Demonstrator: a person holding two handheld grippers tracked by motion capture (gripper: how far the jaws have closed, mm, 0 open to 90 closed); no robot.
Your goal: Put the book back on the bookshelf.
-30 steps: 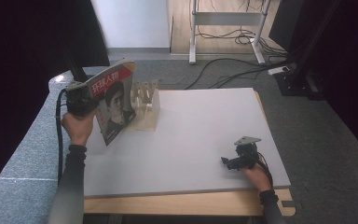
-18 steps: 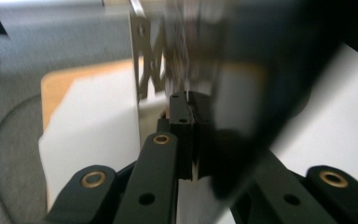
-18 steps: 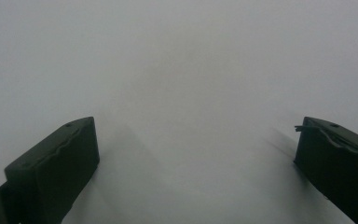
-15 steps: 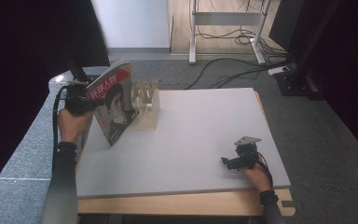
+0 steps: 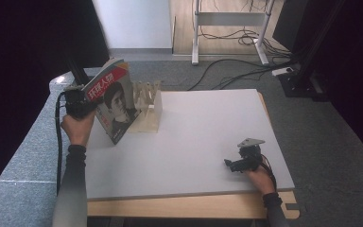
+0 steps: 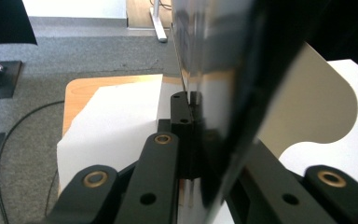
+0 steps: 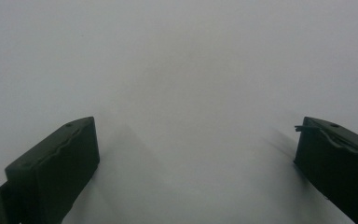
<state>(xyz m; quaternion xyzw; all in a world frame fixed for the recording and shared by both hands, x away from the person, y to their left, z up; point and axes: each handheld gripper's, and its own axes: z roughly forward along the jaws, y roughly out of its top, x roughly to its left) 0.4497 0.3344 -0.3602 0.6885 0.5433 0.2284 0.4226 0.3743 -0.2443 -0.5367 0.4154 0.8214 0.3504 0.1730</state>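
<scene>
A white board (image 5: 203, 137) covers a pale wooden table that stands on grey carpet, with a dark curtain along the left and black cables trailing over the floor behind.

At the board's far left corner a glossy magazine with a red title band and a portrait on its cover (image 5: 113, 101) is held up on edge, tilted, its lower corner down near the board. The left gripper (image 5: 80, 105) is clamped on the magazine's left edge; in the left gripper view the black jaws are pressed together on the shiny cover (image 6: 214, 93), which rises straight up between them.

Just beside the magazine, on its right and partly hidden by it, stands a light wooden slotted rack (image 5: 147, 108) with upright dividers. The magazine touches or nearly touches the rack's near side; which slot it lines up with I cannot tell.

Well apart, near the board's front right edge, the right gripper (image 5: 238, 163) rests low over the bare board, its jaws spread wide with nothing between them. Behind the table stand the white metal legs of a desk frame (image 5: 229, 21).
</scene>
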